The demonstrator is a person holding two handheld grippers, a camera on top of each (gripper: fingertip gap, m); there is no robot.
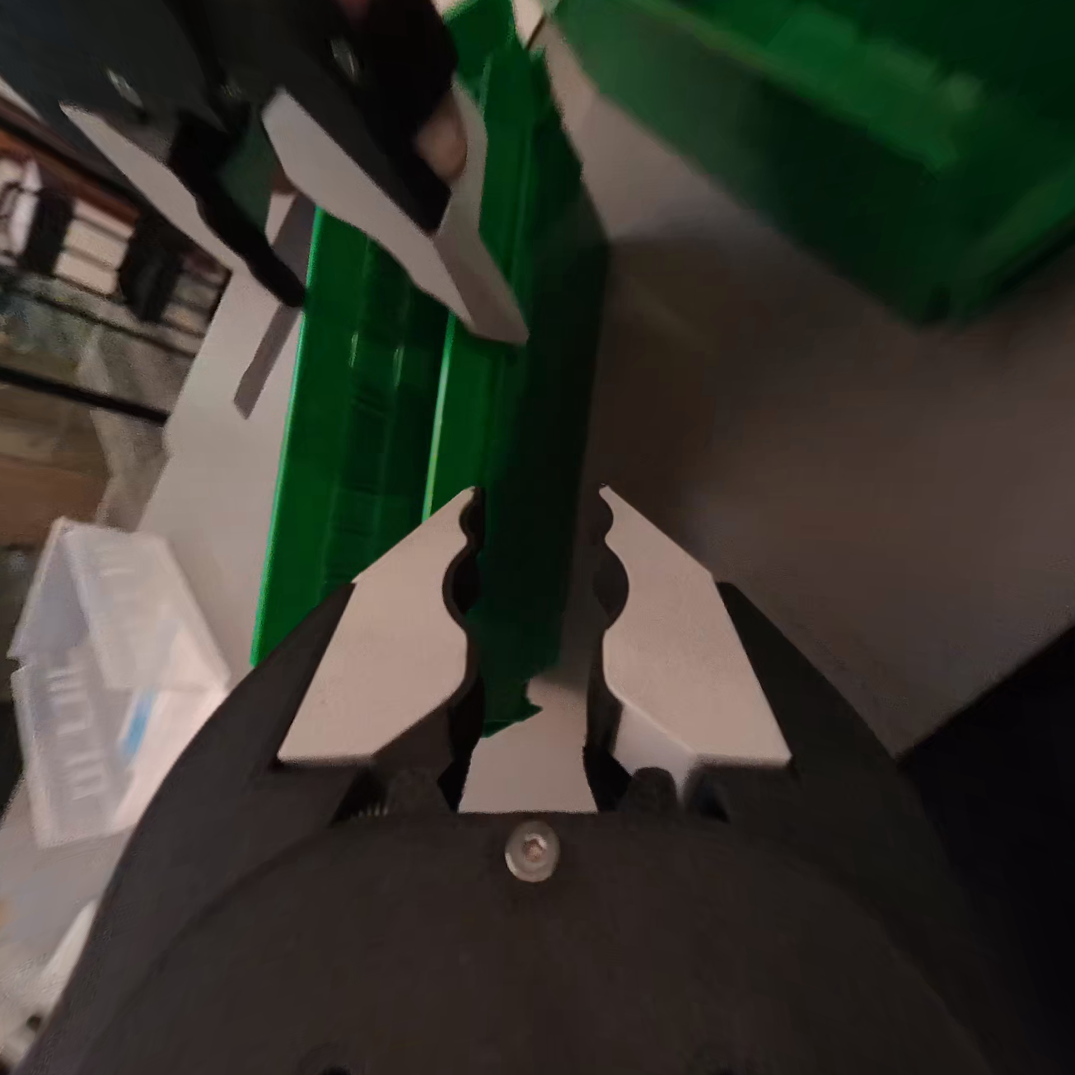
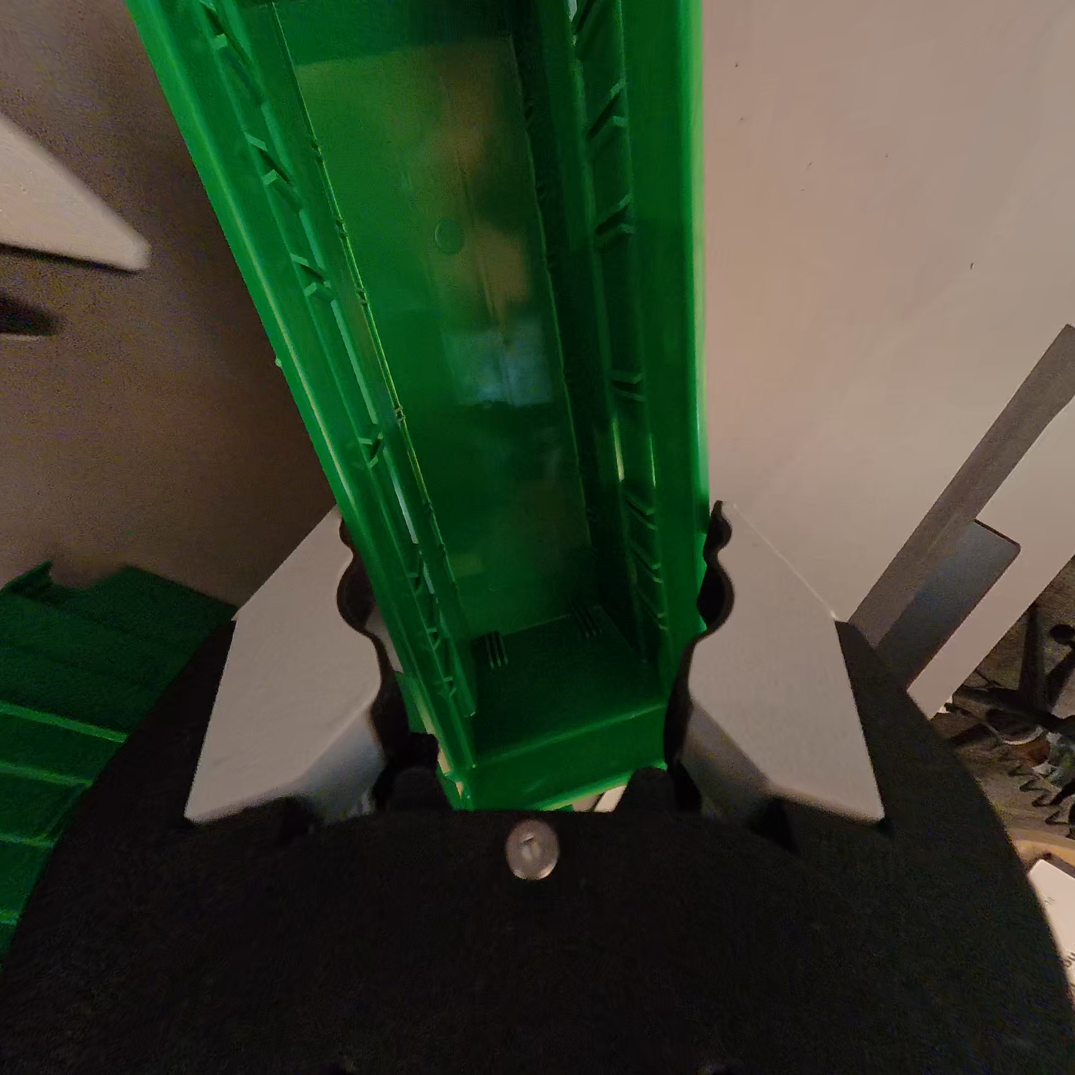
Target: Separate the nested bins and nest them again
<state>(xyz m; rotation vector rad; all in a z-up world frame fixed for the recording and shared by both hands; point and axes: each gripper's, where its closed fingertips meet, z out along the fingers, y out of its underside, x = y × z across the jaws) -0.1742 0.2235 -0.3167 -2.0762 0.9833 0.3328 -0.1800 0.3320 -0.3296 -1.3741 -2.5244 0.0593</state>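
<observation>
White desk (image 2: pixel 872 232) carries 1 long green bin (image 2: pixel 494 349), lengthwise away from the right gripper (image 2: pixel 526 582), whose fingers clamp its end; left gripper (image 1: pixel 538 582) fingers gape narrowly around its far wall.

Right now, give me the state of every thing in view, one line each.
narrow green bin: empty, gripped across its width at one end.
right gripper: shut on the narrow green bin.
left gripper: open, beside that bin, clamping nothing.
second green bin: apart from the first, ungripped.
clear box: too blurred to tell.
</observation>
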